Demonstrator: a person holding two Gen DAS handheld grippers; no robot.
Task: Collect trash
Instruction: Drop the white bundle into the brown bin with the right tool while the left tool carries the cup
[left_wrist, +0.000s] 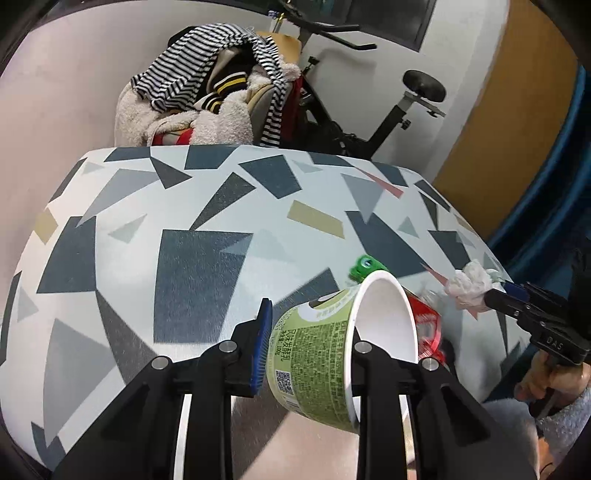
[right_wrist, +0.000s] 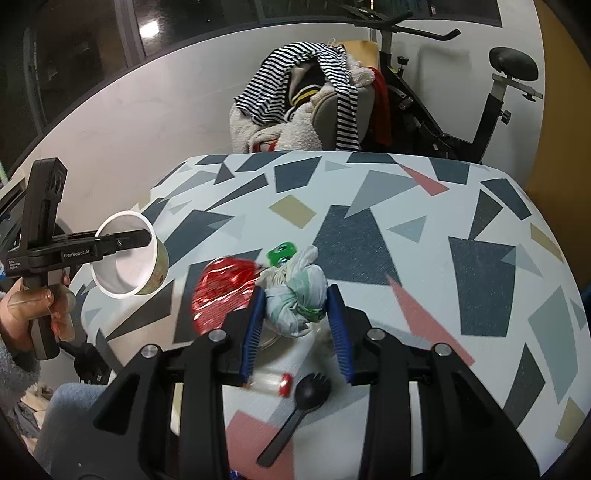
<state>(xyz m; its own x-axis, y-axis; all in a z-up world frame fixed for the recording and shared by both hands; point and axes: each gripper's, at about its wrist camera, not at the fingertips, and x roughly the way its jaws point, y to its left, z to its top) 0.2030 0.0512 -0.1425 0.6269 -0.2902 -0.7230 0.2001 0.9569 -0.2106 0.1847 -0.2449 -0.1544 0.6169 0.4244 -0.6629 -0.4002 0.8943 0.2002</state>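
Left gripper (left_wrist: 306, 343): clamped on the wall of a green cup (left_wrist: 314, 354), one finger (left_wrist: 260, 347) outside on the label, the other inside the rim and mostly hidden by the wall. Cup lifted clear of the table (left_wrist: 184, 221), tilted, mouth toward 2 o'clock. Inside white; contents, if any, not visible. Label print too small to read. In the right wrist view, same cup (right_wrist: 129, 258) at 9 o'clock, with the left gripper (right_wrist: 147, 236) across its mouth and the holding hand (right_wrist: 33, 306) partly cut off by the frame edge.

Right gripper (right_wrist: 295, 306): pads pressed on both sides of a crumpled white wad (right_wrist: 295, 299) with green print; material not clear, tissue or plastic. Wad off the table surface. In the left wrist view, wad (left_wrist: 469, 288) at 3 o'clock; right gripper (left_wrist: 495, 297) seen side-on, fingertips partly buried in the wad.

Red wrapper (right_wrist: 221, 295): on the table at 10 o'clock of the wad, blurred, lower edge hidden behind the gripper finger.

Green item (right_wrist: 280, 253): just beyond the wad at 12 o'clock, half hidden, identity not determinable.

Small clear tube (right_wrist: 273, 384) with red cap: on the table beneath the right gripper, partly covered.

Black spork (right_wrist: 295, 413): beside the tube at 5 o'clock, handle end behind the gripper body.

Beyond the table: clothes pile (right_wrist: 303, 96) covering a seat, exercise bike (right_wrist: 461, 122) cut off at the top.
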